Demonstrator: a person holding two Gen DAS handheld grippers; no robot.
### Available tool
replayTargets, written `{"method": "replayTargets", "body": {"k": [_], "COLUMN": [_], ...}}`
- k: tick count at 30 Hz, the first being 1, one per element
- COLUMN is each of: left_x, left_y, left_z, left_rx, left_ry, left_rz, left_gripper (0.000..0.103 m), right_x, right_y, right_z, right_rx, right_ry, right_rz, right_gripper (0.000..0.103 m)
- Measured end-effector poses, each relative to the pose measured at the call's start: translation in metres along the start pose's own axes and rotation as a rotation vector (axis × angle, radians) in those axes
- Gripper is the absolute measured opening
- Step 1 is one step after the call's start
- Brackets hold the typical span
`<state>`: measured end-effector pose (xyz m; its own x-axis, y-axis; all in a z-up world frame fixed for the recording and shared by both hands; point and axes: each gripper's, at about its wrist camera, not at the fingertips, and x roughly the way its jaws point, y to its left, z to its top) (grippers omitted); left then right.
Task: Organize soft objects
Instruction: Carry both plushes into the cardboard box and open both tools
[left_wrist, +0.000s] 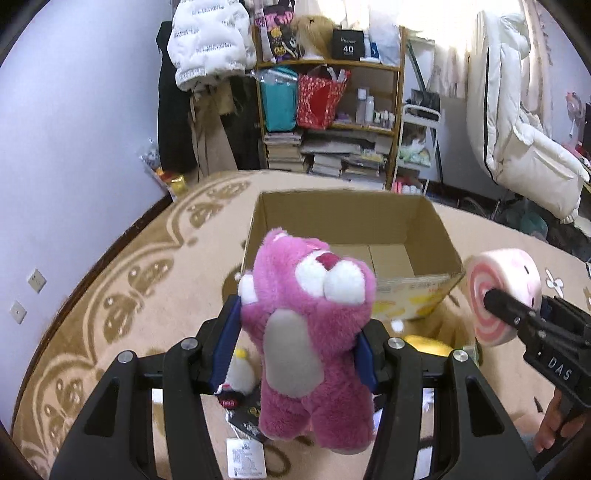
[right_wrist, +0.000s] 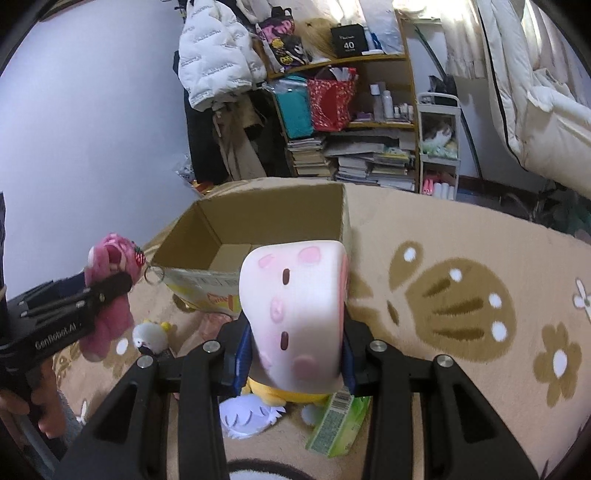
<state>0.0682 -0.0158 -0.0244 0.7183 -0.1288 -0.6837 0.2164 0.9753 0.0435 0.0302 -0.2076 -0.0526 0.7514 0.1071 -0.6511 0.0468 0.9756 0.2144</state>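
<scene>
My left gripper (left_wrist: 295, 343) is shut on a pink plush bear (left_wrist: 314, 332), which hangs in the air in front of an open cardboard box (left_wrist: 436, 225). The same bear (right_wrist: 110, 295) shows at the left of the right wrist view, with the left gripper (right_wrist: 110, 286) around it. My right gripper (right_wrist: 295, 347) is shut on a pink-and-white roll-shaped cushion (right_wrist: 295, 306). That cushion (left_wrist: 506, 295) and the right gripper (left_wrist: 517, 314) appear at the right of the left wrist view. The box (right_wrist: 207, 229) looks bare inside.
On the beige patterned carpet (right_wrist: 461, 258) below lie a small white plush (right_wrist: 151, 334), a yellow plush (right_wrist: 288, 393), a white fluffy toy (right_wrist: 247, 415) and a green packet (right_wrist: 338, 421). A cluttered shelf (left_wrist: 328, 122) and hanging coats stand behind. A person's hands hold both grippers.
</scene>
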Motion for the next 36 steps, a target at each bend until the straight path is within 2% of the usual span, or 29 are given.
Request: {"method": "replayTargets", "body": {"k": [8,15,20,28,36], "left_x": [0.005,0.034,0.056,0.099,0.123], "left_y": [0.003,0.003,0.006,0.002,-0.01], "left_z": [0.033,0.066,0.082,0.077,0.069], "left_rx": [0.01,0.054,0.027,0.053,0.083], "left_ry": [-0.044,-0.066,-0.053,0.02,0.083], "left_rz": [0.025,0.06,0.041,0.032,0.015], "left_gripper": [0.054,0.054,0.054,0.054,0.056], "right_x": [0.007,0.025,0.041,0.069,0.095], "right_y": [0.009,0.021,0.025,0.026,0.017], "right_z": [0.022,0.049,0.067,0.082,0.075], "right_rx": [-0.049,-0.073,-0.066,-0.054,-0.039], "right_ry": [-0.029,-0.053,-0.055,-0.028,0.048], "right_rz": [0.01,0.029,0.049,0.041,0.031], "right_gripper": [0.041,0.042,0.044,0.046,0.051]}}
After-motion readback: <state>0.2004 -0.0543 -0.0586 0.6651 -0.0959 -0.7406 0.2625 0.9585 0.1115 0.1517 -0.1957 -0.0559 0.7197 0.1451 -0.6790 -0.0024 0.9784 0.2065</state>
